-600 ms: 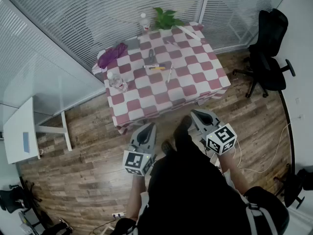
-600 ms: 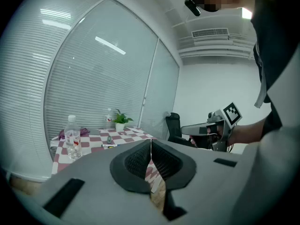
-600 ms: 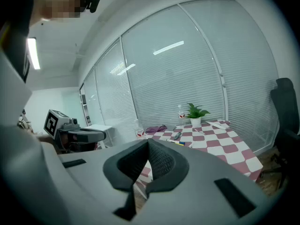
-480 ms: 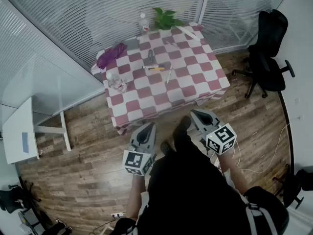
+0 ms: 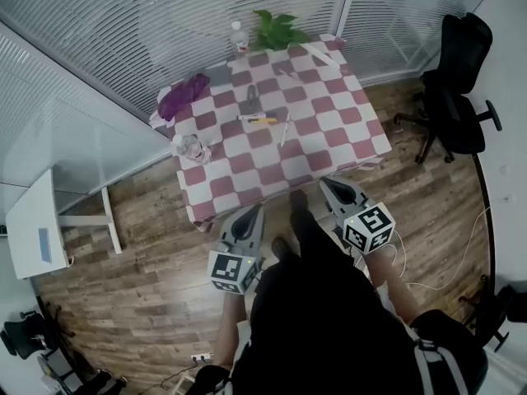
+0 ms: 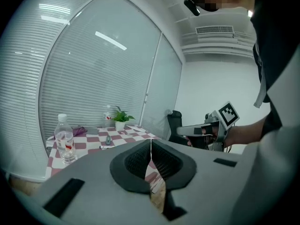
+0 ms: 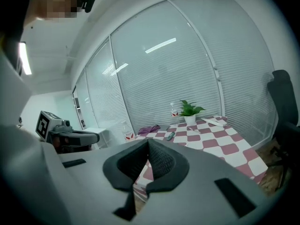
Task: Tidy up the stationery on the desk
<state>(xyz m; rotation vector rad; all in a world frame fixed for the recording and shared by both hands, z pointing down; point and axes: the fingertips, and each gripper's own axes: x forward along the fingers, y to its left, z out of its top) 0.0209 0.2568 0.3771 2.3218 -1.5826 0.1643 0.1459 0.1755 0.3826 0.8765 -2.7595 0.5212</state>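
Both claws hang side by side over the wood floor, just short of the table (image 5: 329, 151) and aimed at its near edge. The left claw (image 5: 250, 212) has its jaws pressed together with nothing between them. The right claw (image 5: 329, 186) is closed the same way and is also empty.

All the stationery lies beyond the claws, around the middle of the checked cloth and well apart from both. A marker (image 5: 258, 119) sits ahead of the left claw. Its long axis runs crosswise to the claws' aim, and its yellow end points toward the right claw's side. Just beside that end lies a white pen (image 5: 285, 127), between the two claws' lines. Its long axis runs nearly along their aim, with the far end tipped a little to the right. Beyond the marker is a small grey item (image 5: 251, 99), perhaps a stapler, though it is too small to be sure. It lies lengthwise, pointing away from the claws. A long white strip (image 5: 317, 53) lies slantwise near the far corner, ahead of the right claw.

A bottle (image 5: 188, 146) stands upright at the table edge, off to the left of the left claw's line, with a purple cloth (image 5: 183, 95) beyond it. A plant (image 5: 280, 30) stands at the far edge. A black chair (image 5: 457, 81) stands well off to the right of the right claw.
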